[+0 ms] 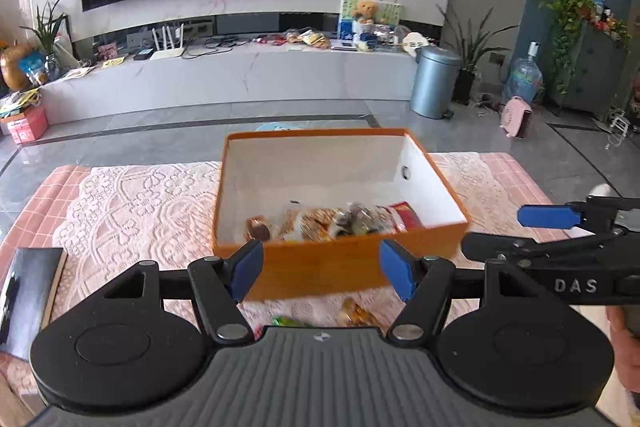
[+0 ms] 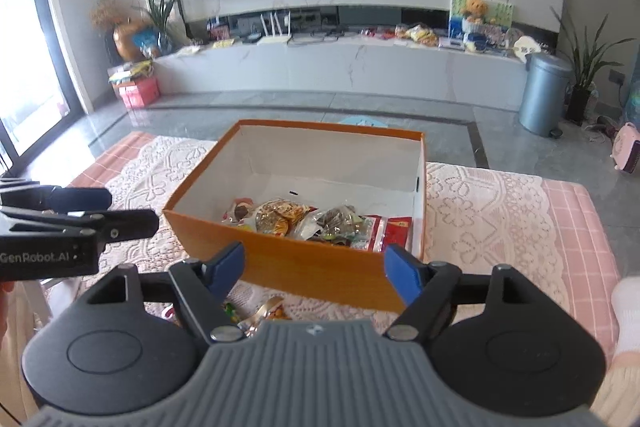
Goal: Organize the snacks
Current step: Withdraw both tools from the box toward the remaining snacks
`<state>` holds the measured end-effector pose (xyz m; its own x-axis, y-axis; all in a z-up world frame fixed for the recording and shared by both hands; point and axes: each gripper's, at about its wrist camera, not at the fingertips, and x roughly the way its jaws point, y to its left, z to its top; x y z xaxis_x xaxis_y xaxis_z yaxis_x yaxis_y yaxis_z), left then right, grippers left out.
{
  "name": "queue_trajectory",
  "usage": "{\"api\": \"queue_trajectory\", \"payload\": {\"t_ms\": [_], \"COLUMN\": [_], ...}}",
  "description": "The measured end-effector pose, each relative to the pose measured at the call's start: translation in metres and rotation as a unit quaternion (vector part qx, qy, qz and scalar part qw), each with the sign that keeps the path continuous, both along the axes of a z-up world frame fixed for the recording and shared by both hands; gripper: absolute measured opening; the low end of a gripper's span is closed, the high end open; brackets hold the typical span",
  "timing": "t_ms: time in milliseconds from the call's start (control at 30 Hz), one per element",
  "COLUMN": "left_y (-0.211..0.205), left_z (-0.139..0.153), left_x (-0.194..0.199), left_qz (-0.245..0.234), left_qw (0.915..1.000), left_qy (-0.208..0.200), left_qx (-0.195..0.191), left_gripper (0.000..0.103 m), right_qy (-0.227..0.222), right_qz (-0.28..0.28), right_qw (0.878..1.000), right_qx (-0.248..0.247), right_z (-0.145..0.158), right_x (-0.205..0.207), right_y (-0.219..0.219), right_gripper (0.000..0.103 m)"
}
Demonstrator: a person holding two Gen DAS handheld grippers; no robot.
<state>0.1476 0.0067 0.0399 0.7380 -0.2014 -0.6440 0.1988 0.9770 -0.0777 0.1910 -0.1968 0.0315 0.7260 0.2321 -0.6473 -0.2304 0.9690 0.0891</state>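
We hold both hand-held grippers, left (image 1: 321, 273) and right (image 2: 314, 273), empty with jaws apart, tilted down at the orange box (image 1: 320, 267) of snacks (image 2: 320, 223); only the left view shows a dark book (image 1: 28, 291).

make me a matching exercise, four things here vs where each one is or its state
Things:
1. box
2. red packet
3. loose snacks
4. left gripper

Places or states:
A. on the cloth, outside the box, on its near side
B. open, nothing between its pads
C. on the lace cloth, lid off
D. inside the box, at its right end

Pairs: 1-C, 2-D, 3-A, 4-B
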Motion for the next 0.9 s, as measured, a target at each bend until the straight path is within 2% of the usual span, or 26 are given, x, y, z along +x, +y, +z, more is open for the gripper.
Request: {"api": "queue_trajectory", "payload": {"t_ms": [267,433,567,767,900], "left_y": [-0.003,0.006,0.018,0.019,0.014], "left_z": [-0.027,-0.05,-0.078,-0.114,-0.134], "left_x": [-0.049,-0.062,-0.065,-0.06,-0.064], "left_qz": [-0.014,-0.01,0.013,0.028,0.026], "left_qw": [0.9998,0.9992,0.9976,0.9961,0.997], "left_qy": [-0.006,0.01,0.04,0.062,0.055], "left_qx": [-0.015,-0.037,-0.056,-0.057,-0.047], "left_gripper": [0.079,0.079,0.078,0.077,0.075], "right_qy": [-0.041,-0.062,-0.074,-0.044,-0.013], "right_qz": [-0.032,-0.05,-0.059,-0.067,-0.082], "right_qw": [0.998,0.996,0.995,0.997,0.997], "right_qx": [0.03,0.037,0.023,-0.003,-0.001], "right_z": [-0.02,-0.042,-0.064,-0.109,-0.132], "right_x": [-0.075,-0.112,-0.13,-0.132,-0.121], "right_y": [-0.006,-0.004,0.001,-0.001,-0.007], "right_gripper": [0.08,0.08,0.082,0.081,0.081]}}
